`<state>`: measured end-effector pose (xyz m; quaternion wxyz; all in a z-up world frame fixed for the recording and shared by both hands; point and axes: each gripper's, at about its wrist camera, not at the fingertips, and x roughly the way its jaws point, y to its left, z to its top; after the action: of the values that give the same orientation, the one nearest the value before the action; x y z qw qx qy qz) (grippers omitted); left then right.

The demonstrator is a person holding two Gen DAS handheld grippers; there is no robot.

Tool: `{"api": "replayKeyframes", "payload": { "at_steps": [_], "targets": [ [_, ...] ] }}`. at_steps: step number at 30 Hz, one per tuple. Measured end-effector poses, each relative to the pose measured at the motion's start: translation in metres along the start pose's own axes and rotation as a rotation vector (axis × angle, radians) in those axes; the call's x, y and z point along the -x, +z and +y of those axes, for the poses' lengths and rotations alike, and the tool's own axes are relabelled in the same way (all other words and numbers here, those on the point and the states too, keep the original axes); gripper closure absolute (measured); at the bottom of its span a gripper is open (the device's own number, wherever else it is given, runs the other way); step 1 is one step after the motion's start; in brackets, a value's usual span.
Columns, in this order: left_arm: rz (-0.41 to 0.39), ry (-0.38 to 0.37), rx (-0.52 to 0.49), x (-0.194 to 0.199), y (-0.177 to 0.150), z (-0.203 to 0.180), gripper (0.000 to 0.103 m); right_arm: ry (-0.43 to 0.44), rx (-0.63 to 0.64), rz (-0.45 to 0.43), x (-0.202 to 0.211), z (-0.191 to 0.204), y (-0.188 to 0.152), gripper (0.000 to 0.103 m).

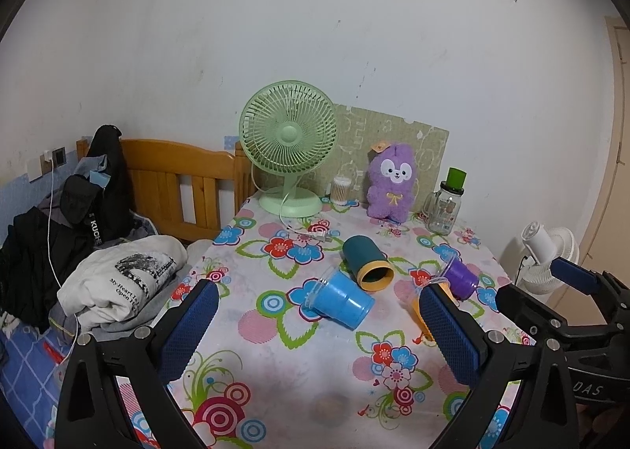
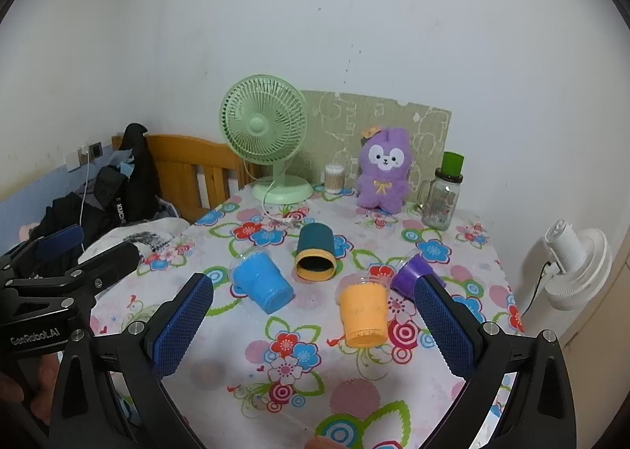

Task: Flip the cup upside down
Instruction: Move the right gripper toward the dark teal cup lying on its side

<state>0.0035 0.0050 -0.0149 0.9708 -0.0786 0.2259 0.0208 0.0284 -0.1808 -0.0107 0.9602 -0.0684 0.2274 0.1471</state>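
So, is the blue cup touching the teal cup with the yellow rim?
Apart. The right wrist view shows a strip of flowered tablecloth between the blue cup and the teal cup; the left wrist view only overlaps them.

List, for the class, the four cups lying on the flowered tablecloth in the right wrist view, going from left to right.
blue cup → dark teal cup with the yellow rim → orange cup → purple cup

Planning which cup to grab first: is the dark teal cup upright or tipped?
Tipped. The dark teal cup lies on its side on the floral tablecloth, its yellow-rimmed mouth facing the camera.
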Motion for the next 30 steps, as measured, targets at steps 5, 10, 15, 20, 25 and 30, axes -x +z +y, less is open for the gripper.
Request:
{"api": "replayKeyframes", "payload": {
  "at_steps": [5, 10, 15, 20, 25, 30],
  "targets": [
    [0.021, -0.001, 0.012, -0.008, -0.001, 0.005, 0.0, 0.005, -0.007, 0.032, -0.012, -0.002, 0.0, 0.0],
    [0.047, -0.002, 0.021, -0.022, 0.0, 0.012, 0.0, 0.004, -0.009, 0.057, -0.03, -0.003, 0.003, 0.0],
    [0.085, 0.003, 0.01, -0.047, 0.001, 0.015, 0.0, 0.016, -0.029, 0.108, -0.059, -0.008, 0.008, 0.0],
    [0.113, 0.005, 0.016, -0.075, 0.007, 0.02, 0.0, -0.021, -0.004, 0.133, -0.093, -0.009, 0.019, 0.0],
    [0.143, 0.013, 0.011, -0.108, 0.017, 0.028, 0.0, -0.06, -0.011, 0.19, -0.141, -0.022, 0.027, 0.0],
    [0.177, 0.013, -0.012, -0.144, 0.03, 0.031, 0.0, -0.041, 0.01, 0.228, -0.183, -0.025, 0.039, 0.0]
  ]
}}
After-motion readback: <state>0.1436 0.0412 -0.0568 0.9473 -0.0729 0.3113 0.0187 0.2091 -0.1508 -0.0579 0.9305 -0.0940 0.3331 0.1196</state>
